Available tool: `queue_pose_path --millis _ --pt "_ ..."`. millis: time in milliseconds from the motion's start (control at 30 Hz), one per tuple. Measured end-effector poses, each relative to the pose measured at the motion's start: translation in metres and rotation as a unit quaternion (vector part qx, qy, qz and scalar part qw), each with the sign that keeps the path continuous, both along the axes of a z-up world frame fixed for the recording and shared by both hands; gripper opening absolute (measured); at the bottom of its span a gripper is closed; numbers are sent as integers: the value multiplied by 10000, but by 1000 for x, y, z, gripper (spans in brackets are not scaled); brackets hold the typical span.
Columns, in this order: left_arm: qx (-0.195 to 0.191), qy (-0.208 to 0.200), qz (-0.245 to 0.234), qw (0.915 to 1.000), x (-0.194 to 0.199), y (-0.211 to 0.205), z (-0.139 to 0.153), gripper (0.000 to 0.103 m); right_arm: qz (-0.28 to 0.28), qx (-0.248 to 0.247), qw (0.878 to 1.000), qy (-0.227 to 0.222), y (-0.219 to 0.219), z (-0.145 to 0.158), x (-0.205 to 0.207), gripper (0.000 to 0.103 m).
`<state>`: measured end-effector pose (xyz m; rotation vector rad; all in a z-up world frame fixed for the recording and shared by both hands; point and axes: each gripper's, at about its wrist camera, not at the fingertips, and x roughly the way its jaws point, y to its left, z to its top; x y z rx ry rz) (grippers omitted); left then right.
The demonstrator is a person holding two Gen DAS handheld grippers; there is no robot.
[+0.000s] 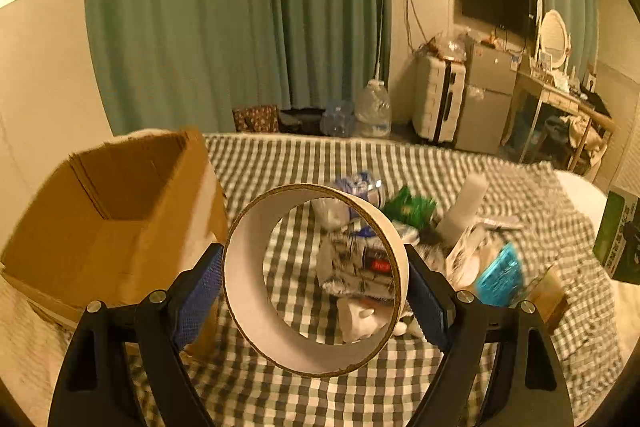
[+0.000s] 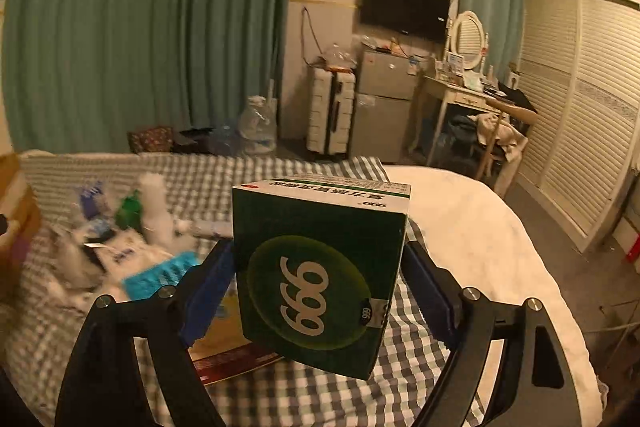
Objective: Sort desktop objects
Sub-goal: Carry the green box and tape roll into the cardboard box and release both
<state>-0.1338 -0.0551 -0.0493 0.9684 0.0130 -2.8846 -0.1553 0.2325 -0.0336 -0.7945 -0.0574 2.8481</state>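
Observation:
My left gripper (image 1: 316, 287) is shut on a roll of tape (image 1: 248, 291), a wide cardboard ring held upright above the checkered cloth (image 1: 280, 395). An open cardboard box (image 1: 108, 227) stands just left of it. My right gripper (image 2: 320, 279) is shut on a green medicine box (image 2: 320, 275) marked 999, held above the cloth (image 2: 280, 399); that box also shows at the right edge of the left wrist view (image 1: 618, 235). A pile of loose items lies between: a white bottle (image 1: 464, 207), a green packet (image 1: 412, 205), a teal pack (image 1: 500, 275), silver pouches (image 1: 352, 267).
A flat brown-red booklet (image 2: 228, 343) lies under my right gripper. Beyond the bed stand water jugs (image 1: 372, 107), a white suitcase (image 1: 436, 99), a small fridge (image 1: 488, 95) and a dressing table (image 1: 560, 95). White bedding (image 2: 480, 227) lies to the right.

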Motion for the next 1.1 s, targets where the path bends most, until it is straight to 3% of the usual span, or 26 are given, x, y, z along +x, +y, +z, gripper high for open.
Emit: queue_pose_path --millis 167,367,533,733,867,1100 --pt "317 13 20 9995 19 -20 34 87 263 -380 9989 84 -5 48 24 84" --pt "-308 55 194 9993 46 -59 76 87 709 -696 9948 229 -21 112 48 84" --pt "-774 14 69 9970 60 -94 106 87 1244 -888 9880 233 -53 154 55 84" --pt "-716 8 109 9974 67 -149 129 87 2108 -1284 9691 15 -130 197 41 84" --pt "-875 54 321 9956 63 -189 118 87 2762 -1396 9505 -277 -206 204 23 84" --pt "-511 -161 646 9965 39 -249 76 87 3459 -1559 9211 -867 -334 164 -9 84"
